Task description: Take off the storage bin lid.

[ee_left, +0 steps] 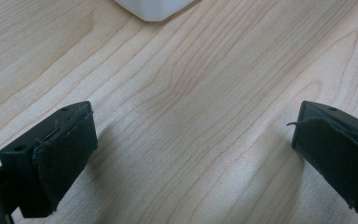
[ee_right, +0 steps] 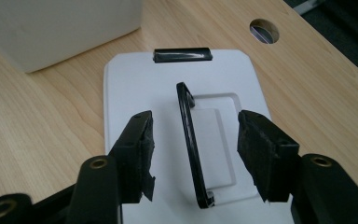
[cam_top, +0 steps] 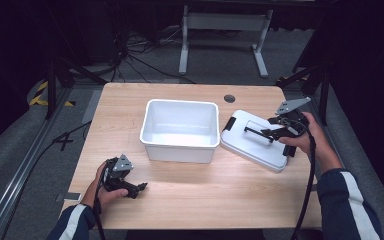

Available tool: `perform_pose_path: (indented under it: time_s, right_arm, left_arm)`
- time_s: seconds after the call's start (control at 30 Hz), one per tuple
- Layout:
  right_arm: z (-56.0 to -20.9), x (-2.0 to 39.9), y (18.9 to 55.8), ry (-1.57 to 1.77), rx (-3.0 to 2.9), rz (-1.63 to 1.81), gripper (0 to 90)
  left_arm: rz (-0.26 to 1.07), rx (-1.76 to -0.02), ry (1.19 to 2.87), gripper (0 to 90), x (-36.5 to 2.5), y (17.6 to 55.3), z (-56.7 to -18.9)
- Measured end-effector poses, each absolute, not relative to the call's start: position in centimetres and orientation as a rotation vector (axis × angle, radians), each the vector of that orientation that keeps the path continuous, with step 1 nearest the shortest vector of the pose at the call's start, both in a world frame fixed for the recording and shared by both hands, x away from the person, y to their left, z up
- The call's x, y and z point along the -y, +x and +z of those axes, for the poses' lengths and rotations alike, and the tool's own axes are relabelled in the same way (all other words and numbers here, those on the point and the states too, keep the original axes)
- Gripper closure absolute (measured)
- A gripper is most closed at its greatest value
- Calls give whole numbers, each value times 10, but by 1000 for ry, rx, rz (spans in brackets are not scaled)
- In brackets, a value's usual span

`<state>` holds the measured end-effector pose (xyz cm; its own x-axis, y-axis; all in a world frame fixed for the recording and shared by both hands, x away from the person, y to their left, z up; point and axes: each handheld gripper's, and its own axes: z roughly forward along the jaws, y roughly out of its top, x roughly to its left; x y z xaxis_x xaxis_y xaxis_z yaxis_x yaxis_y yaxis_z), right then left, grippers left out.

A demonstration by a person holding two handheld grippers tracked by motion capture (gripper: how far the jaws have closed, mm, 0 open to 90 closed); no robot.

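My right tool (ee_right: 193, 140) is spread astride the raised handle (ee_right: 191, 149) of the lid (cam_top: 252, 140) right of the bin (cam_top: 180, 130), needing closing next; left tool (cam_top: 130, 187) rests spread on the worktop (cam_top: 205, 200).

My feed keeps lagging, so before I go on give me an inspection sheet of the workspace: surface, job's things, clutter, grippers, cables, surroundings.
Surface: light wooden table, round cable hole near the far edge.
Job's things: open white plastic bin at centre, empty; flat white lid with black raised handle lying to its right.
Clutter: nothing seen.
Grippers: left gripper open, low over bare wood; right gripper open, jaws either side of the handle, not touching.
Cables: a black cable trails from the right gripper; floor cables beyond the table.
Surroundings: grey floor, white frame legs, dark backdrop.
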<state>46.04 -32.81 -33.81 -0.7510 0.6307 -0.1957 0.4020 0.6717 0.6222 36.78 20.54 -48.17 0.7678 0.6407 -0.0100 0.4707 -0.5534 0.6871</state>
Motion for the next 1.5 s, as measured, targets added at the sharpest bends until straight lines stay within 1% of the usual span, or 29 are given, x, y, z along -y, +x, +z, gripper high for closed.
perform_pose_path:
  time_s: [0.37,0.73,1.27,1.5]
  right_arm:
    - [-328,337,440,790,-2470,749,399]
    - [-325,350,409,755,-2444,767,393]
    - [-347,365,378,762,-2434,780,389]
    - [-364,373,367,775,-2430,779,384]
  left_arm:
    - [320,-826,2253,5,-205,368,-482]
    - [321,-827,2252,5,-205,367,-482]
    - [314,-829,2255,5,-205,367,-482]
    - [313,-829,2255,6,-205,367,-482]
